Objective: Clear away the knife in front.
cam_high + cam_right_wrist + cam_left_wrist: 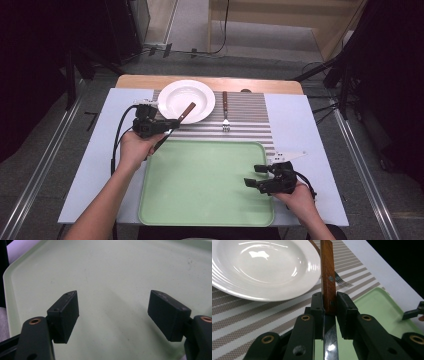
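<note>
Black jaws of the left gripper [329, 303] clamped a wooden-handled knife [327, 272] beside the plate [262, 267]. Right gripper [113, 312] hung released over the tray [112, 265]. Tilting could slip the knife onto the plate.

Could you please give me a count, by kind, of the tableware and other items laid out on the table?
Plate: 1
Knife, held in the left claw: 1
Fork: 1
Tray: 1
Striped mat: 1
Total: 5
</note>
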`<action>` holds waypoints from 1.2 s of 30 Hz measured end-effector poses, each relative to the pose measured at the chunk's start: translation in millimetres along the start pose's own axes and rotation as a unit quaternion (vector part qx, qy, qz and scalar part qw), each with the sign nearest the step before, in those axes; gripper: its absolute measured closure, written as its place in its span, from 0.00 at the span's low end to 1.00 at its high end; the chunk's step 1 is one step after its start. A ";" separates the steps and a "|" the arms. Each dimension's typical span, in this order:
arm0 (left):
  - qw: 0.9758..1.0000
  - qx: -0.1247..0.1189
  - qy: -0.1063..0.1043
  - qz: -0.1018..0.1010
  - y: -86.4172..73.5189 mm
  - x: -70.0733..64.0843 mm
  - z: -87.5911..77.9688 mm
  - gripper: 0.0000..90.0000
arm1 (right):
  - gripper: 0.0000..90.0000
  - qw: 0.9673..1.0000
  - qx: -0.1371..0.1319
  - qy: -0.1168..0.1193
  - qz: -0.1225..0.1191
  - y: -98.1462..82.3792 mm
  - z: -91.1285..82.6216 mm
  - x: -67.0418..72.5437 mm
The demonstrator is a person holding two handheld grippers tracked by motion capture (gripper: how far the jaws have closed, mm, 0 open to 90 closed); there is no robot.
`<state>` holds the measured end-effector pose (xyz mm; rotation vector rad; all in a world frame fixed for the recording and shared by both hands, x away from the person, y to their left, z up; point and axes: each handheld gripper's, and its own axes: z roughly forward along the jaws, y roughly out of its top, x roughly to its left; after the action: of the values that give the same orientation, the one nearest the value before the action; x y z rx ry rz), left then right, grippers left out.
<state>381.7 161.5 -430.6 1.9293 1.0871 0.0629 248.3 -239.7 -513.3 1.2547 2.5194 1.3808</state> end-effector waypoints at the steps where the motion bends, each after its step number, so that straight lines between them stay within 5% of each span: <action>1: 1.000 0.002 -0.001 0.003 -2.3 -1.7 0.7 0.85 | 0.27 1.000 -0.001 0.000 0.000 -0.1 -0.2 0.0; 26: 0.999 0.033 -0.034 0.019 -39.0 -30.2 6.7 0.85 | 0.27 1.000 -0.005 -0.003 -0.002 -4.4 -7.5 3.2; 36: 0.999 0.037 -0.029 0.027 -54.3 -40.3 4.2 0.85 | 0.27 1.000 -0.004 -0.001 -0.005 -3.3 -5.8 4.0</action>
<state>322.9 141.9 -457.9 2.0140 1.0101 -0.0030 241.4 -242.2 -510.7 1.2385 2.5132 1.3861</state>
